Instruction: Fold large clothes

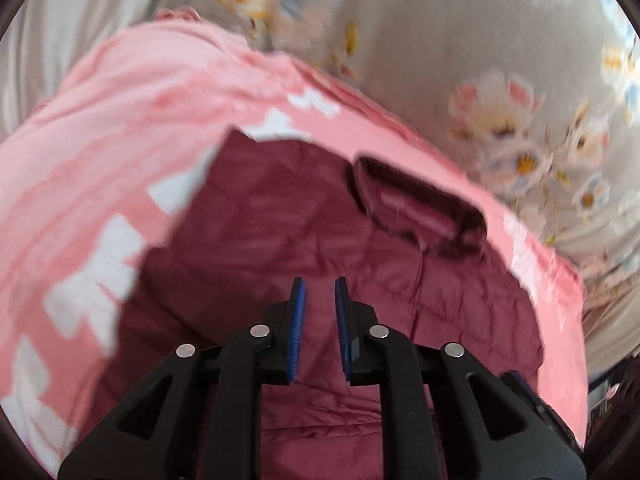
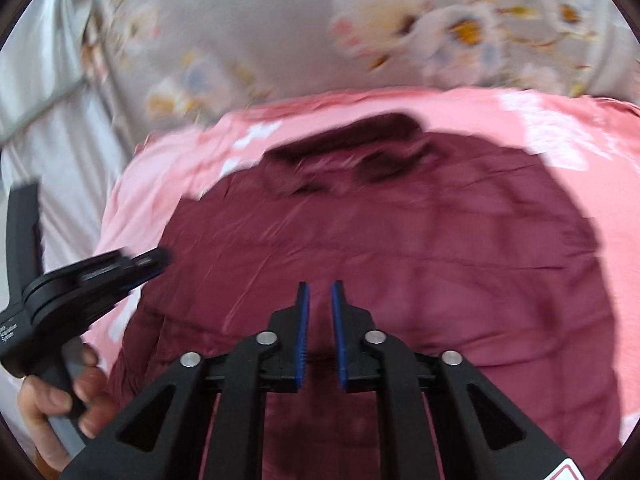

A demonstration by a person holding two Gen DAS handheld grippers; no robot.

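A dark maroon quilted jacket [image 1: 304, 240] lies folded on a pink cloth with white marks [image 1: 100, 128]; its collar [image 1: 420, 208] points away from me. My left gripper [image 1: 320, 284] hovers over the jacket's near part, jaws slightly apart with nothing between them. In the right wrist view the jacket [image 2: 420, 248] fills the middle, its collar [image 2: 360, 140] at the far side, on the pink cloth [image 2: 540, 128]. My right gripper [image 2: 319, 286] hangs above it, jaws slightly apart and empty. The left gripper [image 2: 152, 260] shows at the jacket's left edge, held by a hand.
A floral bedsheet [image 1: 460, 40] lies under the pink cloth and also shows in the right wrist view [image 2: 260, 32]. A pale plain sheet [image 2: 48, 120] is at the far left. Both views are blurred by motion.
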